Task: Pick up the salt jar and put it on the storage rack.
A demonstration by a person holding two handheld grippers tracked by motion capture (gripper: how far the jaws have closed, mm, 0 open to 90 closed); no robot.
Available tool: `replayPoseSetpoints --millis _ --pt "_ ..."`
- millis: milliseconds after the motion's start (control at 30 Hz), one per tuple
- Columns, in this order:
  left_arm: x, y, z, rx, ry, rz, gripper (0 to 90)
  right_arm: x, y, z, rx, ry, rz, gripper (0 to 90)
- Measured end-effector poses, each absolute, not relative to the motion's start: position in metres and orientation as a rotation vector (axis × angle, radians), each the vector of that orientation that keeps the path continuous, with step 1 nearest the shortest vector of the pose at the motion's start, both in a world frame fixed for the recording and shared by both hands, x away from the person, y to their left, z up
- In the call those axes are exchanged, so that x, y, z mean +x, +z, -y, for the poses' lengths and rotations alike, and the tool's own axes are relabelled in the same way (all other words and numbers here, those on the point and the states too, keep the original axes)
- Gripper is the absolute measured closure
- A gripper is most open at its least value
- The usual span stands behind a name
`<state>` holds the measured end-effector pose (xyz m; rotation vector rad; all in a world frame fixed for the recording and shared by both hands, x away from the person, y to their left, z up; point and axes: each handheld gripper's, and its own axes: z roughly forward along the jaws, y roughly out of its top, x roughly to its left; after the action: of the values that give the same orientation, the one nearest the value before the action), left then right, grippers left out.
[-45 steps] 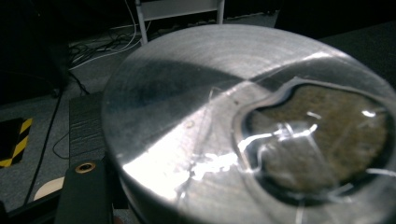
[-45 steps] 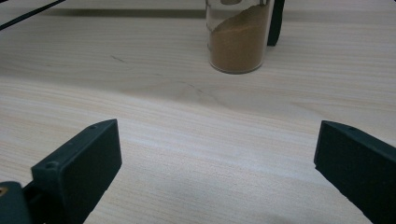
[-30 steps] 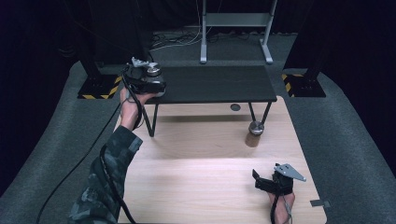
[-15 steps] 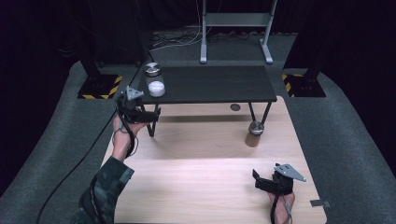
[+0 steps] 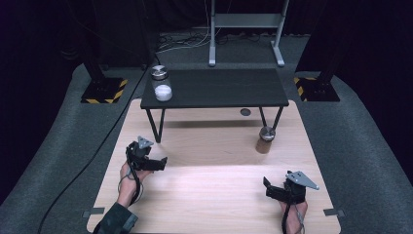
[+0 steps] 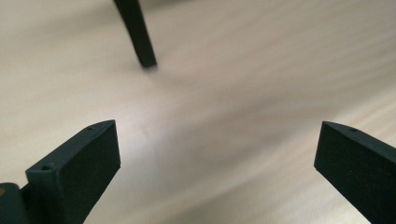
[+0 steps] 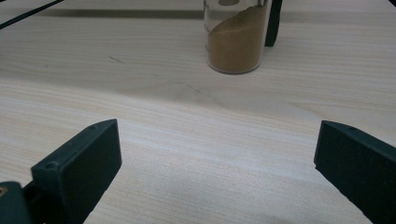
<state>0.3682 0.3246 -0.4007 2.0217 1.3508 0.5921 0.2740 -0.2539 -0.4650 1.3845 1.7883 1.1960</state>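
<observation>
Brown-powder jar, top cut off

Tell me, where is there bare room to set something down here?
The light wooden tabletop is bare between the left hand-held gripper and the right hand-held gripper. Most of the small black raised table is free too. It is crowded only at its left end, by the glass jar of white powder, and near its right legs, by the jar of brown powder.

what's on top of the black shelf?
One jar with a metal lid and white contents, standing at the left end of the black shelf. The rest of its top looks bare. Whether the jar is full can't be told.
</observation>
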Motion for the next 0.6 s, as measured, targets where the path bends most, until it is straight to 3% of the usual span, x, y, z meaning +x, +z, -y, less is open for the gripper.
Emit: replayPoseSetpoints --millis 233,600 --pt "0.360 -0.425 -0.327 2.005 0.571 -1.426 0.0 0.274 -0.465 0.254 1.388 1.198 -1.785 0.0" --pt "0.350 -0.437 -0.331 1.966 0.607 -1.382 0.0 0.275 -0.464 0.253 1.386 1.188 -1.794 0.0"
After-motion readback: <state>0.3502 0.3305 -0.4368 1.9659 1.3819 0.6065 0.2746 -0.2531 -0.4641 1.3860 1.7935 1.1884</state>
